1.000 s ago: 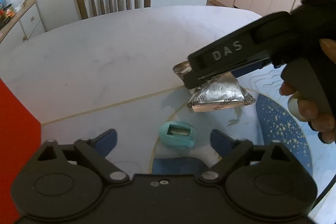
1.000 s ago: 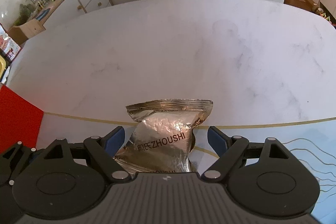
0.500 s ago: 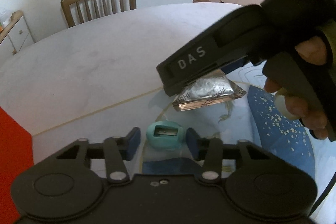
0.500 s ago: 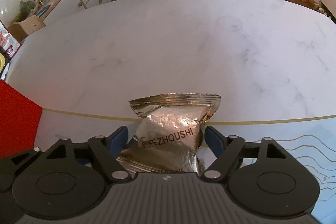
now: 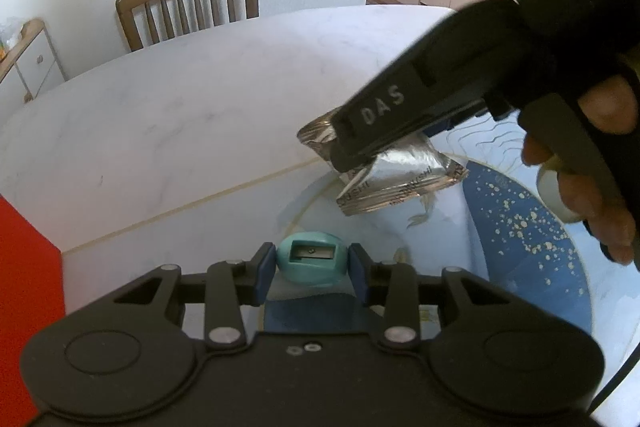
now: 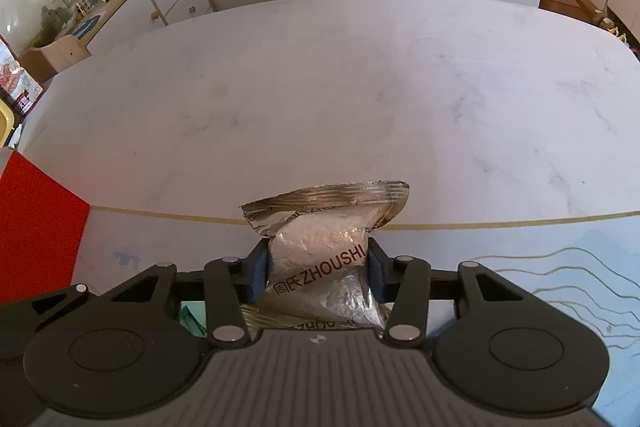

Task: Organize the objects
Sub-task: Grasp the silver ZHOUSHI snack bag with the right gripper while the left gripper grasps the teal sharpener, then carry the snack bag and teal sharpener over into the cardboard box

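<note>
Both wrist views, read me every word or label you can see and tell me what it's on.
"DAS": side of the right gripper.
"ZHOUSHI", after two Chinese characters too unclear to give: silver foil packet, held in the right gripper.
Partial upside-down print on the packet's lower edge: unreadable.
Teal pencil sharpener, in the left gripper: no text.

left gripper (image 5: 312, 269): my fingers pinched in, pads pressing what they hold | right gripper (image 6: 318, 269): fingers clamped tight, tilted downward | right hand (image 5: 592, 163): wrapped round its handle
</note>
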Available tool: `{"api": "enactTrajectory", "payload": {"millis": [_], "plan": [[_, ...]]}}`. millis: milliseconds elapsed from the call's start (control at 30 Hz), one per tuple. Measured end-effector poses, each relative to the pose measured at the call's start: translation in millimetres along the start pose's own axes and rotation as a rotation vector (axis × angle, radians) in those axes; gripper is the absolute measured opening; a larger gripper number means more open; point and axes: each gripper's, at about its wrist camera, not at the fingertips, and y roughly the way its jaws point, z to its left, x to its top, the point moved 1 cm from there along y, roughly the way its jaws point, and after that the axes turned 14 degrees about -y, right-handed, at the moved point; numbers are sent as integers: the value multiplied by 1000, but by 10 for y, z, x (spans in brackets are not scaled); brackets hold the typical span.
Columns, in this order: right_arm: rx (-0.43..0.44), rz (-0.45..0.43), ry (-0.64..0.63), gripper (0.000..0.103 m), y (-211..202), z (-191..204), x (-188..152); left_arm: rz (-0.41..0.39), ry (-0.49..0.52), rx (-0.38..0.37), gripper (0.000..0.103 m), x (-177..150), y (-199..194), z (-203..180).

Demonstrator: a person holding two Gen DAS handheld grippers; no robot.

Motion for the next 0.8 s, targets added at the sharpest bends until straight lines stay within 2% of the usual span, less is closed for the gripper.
{"api": "enactTrajectory", "payload": {"millis": [267,800], "plan": [[3,-22,-8,47,-288,30,-63,-14,-42,-25,37,19,-202,35],[85,-106,-80,47,-1128,366,-158,-79,-112,-49,37,-29,-1003,168]]}}
